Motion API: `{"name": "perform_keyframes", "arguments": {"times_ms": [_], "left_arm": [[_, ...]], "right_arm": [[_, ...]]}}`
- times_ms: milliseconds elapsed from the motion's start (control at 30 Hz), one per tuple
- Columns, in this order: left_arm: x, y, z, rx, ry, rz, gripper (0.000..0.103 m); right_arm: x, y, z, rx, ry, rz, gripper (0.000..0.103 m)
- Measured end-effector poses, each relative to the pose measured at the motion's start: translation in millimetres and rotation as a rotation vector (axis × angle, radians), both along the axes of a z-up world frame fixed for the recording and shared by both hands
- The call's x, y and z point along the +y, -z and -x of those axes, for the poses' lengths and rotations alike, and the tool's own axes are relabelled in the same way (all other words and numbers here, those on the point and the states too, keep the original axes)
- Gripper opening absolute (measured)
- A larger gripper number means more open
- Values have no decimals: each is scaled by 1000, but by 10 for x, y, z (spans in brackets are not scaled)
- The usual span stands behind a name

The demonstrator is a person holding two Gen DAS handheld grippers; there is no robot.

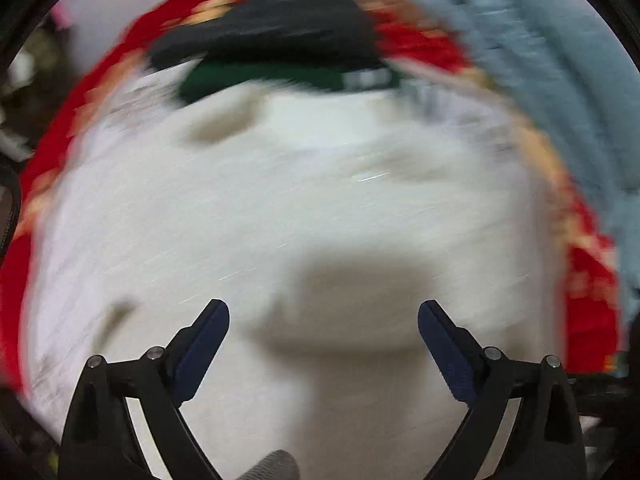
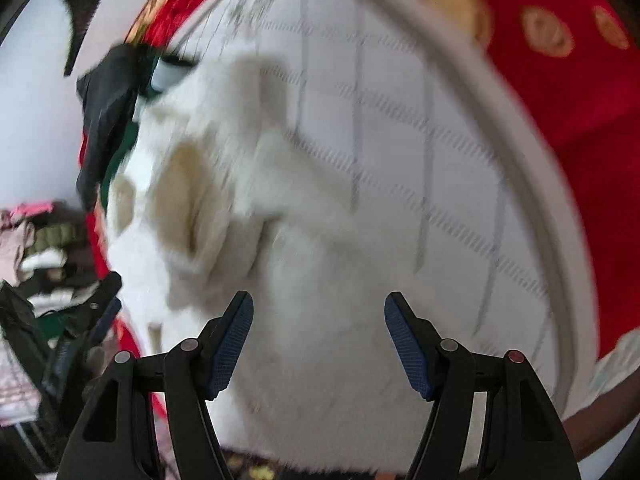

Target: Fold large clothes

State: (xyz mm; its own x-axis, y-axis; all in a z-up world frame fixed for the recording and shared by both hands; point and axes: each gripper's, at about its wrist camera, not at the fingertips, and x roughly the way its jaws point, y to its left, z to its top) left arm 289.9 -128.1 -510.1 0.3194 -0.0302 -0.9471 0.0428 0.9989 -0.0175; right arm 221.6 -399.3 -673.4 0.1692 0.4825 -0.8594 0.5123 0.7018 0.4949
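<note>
A large white fluffy garment [image 1: 304,208] lies spread over a white quilted mat [image 2: 420,152] on a red patterned blanket [image 1: 588,292]. It also fills the right wrist view [image 2: 304,280], with folds and creases at its left. My left gripper [image 1: 323,314] is open and empty, hovering just above the garment's near part. My right gripper [image 2: 319,308] is open and empty, close over the garment near its front edge. The left gripper shows at the left edge of the right wrist view [image 2: 100,312]. Both views are motion-blurred.
A black garment [image 1: 272,28] and a dark green one [image 1: 264,76] lie piled at the far end of the mat. A pale blue fluffy cloth [image 1: 552,80] lies at the far right. Mixed clothes [image 2: 36,248] sit off the bed's left side.
</note>
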Motion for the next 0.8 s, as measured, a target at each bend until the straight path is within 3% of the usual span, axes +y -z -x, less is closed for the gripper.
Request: {"name": "perform_keyframes", "arguments": {"times_ms": [100,200,300,367,400,433,467,533,667,733,800], "left_arm": [[418,295,289,69,-39,-211,96],[743,694,561,180,-61,-309,96],[940,928,798,239,-76,-316,96],[969,972,894,239,-54,-299,98],[955,972,916,232,-44,-298,98],[943,975,958,227,-32,-295,98],[940,980,987,224,-31,-288,98],[1001,979,1048,226,-50,-255,98],[1147,975,1125,235,-86,-193,98],[1195,951,1177,237,-92,-183,98],[1212,896,1207,243,-92,-169,98]], "right_arm": [[488,84,-34,39,-139,-35,70],[1003,224,-156,37,-246,-42,70],[1443,412,-328,46,-315,-30,70],[1735,596,-398,97,-395,47,69],[1883,692,-434,114,-443,122,64],[1966,725,-454,116,-463,204,45],[2021,722,-478,110,-449,252,32],[2071,636,-526,84,-428,253,20],[1982,245,-606,-45,-255,180,16],[2039,184,-648,-76,-279,213,15],[2145,492,-652,56,-393,233,19]]}}
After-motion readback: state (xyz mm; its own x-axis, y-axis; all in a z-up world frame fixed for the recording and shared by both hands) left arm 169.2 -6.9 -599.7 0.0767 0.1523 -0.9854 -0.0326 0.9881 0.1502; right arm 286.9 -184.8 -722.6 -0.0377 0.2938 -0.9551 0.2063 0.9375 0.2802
